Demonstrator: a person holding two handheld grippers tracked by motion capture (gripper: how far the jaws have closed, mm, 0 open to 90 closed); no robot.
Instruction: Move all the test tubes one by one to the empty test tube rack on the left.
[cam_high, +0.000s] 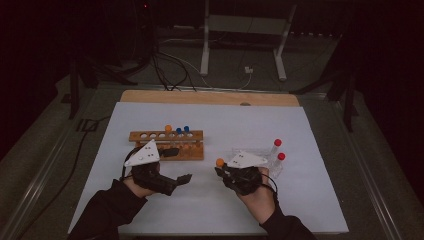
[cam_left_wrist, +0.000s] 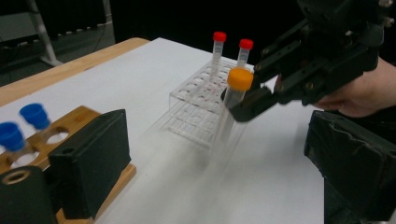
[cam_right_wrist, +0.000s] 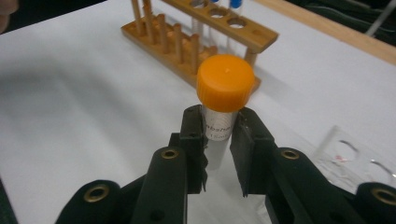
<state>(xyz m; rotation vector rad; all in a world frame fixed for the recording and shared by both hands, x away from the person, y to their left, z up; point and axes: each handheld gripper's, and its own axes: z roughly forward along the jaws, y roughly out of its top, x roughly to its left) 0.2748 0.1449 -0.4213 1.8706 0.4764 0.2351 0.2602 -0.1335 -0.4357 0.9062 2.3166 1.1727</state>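
Right gripper view: orange-capped tube (cam_right_wrist: 224, 100) stands upright, clenched between the right tongs (cam_right_wrist: 219, 140) just under its cap, lifted off the white surface (cam_right_wrist: 70, 107). Beyond the tips lies the wooden rack (cam_right_wrist: 187, 37); beside them sits the clear rack (cam_high: 250, 151). Left tongs (cam_high: 186, 178) hang released, empty.

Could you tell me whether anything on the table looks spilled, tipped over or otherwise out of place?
Nothing stands out. The wooden rack and clear rack sit flat, their tubes upright, and the right hand-held gripper holds the orange-capped tube upright.
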